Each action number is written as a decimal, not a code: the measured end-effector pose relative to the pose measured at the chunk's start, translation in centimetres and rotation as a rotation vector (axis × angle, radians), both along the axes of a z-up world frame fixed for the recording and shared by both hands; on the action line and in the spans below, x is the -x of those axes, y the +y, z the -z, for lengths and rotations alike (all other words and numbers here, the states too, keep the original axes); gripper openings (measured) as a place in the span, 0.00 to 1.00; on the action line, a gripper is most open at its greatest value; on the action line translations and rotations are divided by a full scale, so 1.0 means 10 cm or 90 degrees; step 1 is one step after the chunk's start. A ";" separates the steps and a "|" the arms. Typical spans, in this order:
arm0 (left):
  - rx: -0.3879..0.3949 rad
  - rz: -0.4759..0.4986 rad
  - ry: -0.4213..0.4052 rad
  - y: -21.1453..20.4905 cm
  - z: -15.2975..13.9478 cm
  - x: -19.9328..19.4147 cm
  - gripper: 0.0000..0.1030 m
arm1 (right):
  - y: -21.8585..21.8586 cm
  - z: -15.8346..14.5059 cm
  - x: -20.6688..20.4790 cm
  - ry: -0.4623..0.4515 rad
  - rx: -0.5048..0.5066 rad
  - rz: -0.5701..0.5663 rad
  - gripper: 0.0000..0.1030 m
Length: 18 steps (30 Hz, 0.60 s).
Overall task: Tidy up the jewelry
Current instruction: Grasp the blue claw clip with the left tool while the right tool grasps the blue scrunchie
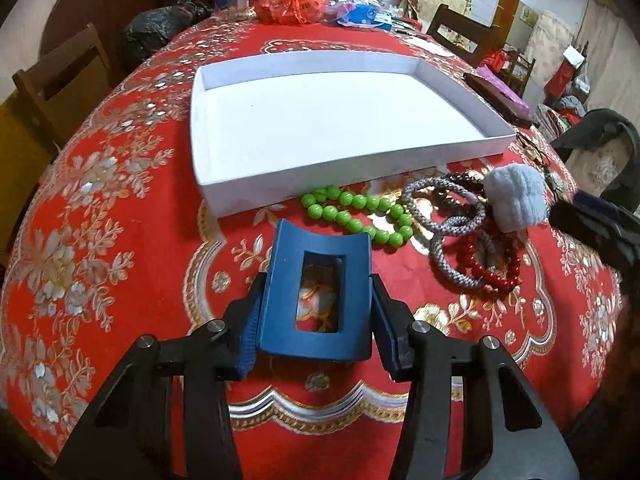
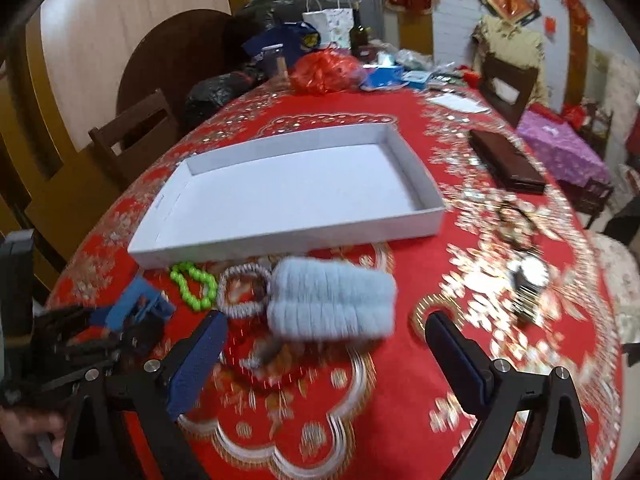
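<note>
Your left gripper [image 1: 316, 308] has its fingers clamped on a blue hair clip [image 1: 318, 296], held above the red counter [image 1: 120, 208]. Ahead of those fingers lies the white box [image 1: 340, 120], open. Just right of the fingertips: green bead bracelet [image 1: 356, 216], grey woven bracelets [image 1: 448, 216], red bead bracelet [image 1: 492, 264], pale blue fluffy band [image 1: 516, 196]. Your right gripper [image 2: 324, 344] has fingers wide apart, holding nothing; the fluffy band [image 2: 332, 304] sits between and just beyond them, blurred. A dark case [image 2: 506, 162] lies far right of the box.
</note>
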<state>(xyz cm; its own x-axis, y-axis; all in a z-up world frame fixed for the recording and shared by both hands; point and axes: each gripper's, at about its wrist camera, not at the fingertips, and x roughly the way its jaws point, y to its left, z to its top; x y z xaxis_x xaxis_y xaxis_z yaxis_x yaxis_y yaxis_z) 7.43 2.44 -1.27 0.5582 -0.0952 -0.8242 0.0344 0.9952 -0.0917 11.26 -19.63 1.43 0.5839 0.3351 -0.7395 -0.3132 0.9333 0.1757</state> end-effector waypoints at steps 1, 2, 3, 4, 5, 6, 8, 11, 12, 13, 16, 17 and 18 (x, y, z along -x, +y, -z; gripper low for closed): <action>0.004 0.001 0.001 0.01 0.01 0.01 0.46 | 0.01 0.04 -0.05 0.008 -0.006 0.000 0.96; 0.002 0.000 -0.001 0.02 0.01 0.02 0.46 | 0.01 0.09 -0.11 0.017 -0.015 0.004 0.96; 0.000 0.001 -0.003 0.02 0.01 0.04 0.46 | 0.00 0.13 -0.15 0.025 -0.027 0.008 0.95; -0.003 0.002 -0.005 0.02 0.02 0.05 0.46 | 0.00 0.16 -0.18 0.028 -0.034 0.014 0.94; -0.007 0.002 -0.003 0.01 0.02 0.05 0.46 | 0.00 0.18 -0.19 0.030 -0.034 0.021 0.92; -0.011 0.002 -0.001 0.00 0.03 0.04 0.46 | 0.00 0.19 -0.20 0.029 -0.032 0.027 0.86; -0.013 0.000 -0.004 -0.01 0.03 0.04 0.46 | -0.01 0.20 -0.20 0.036 -0.035 0.025 0.72; -0.025 -0.003 -0.007 -0.04 0.04 0.04 0.46 | 0.02 0.19 -0.17 0.027 -0.029 0.012 0.61; -0.027 -0.004 -0.008 -0.05 0.04 0.04 0.46 | 0.02 0.18 -0.15 0.025 -0.031 0.008 0.55; -0.027 -0.005 -0.009 -0.05 0.04 0.04 0.46 | 0.01 0.17 -0.13 0.021 -0.035 0.006 0.52; -0.014 -0.008 -0.008 -0.02 0.03 0.05 0.45 | -0.06 0.10 -0.06 0.009 -0.057 0.015 0.40; -0.004 -0.009 -0.008 0.00 0.02 0.07 0.45 | -0.10 0.07 -0.03 0.005 -0.066 0.020 0.40; -0.002 -0.009 -0.011 0.00 0.00 0.09 0.45 | -0.14 0.04 0.03 0.001 -0.075 0.027 0.40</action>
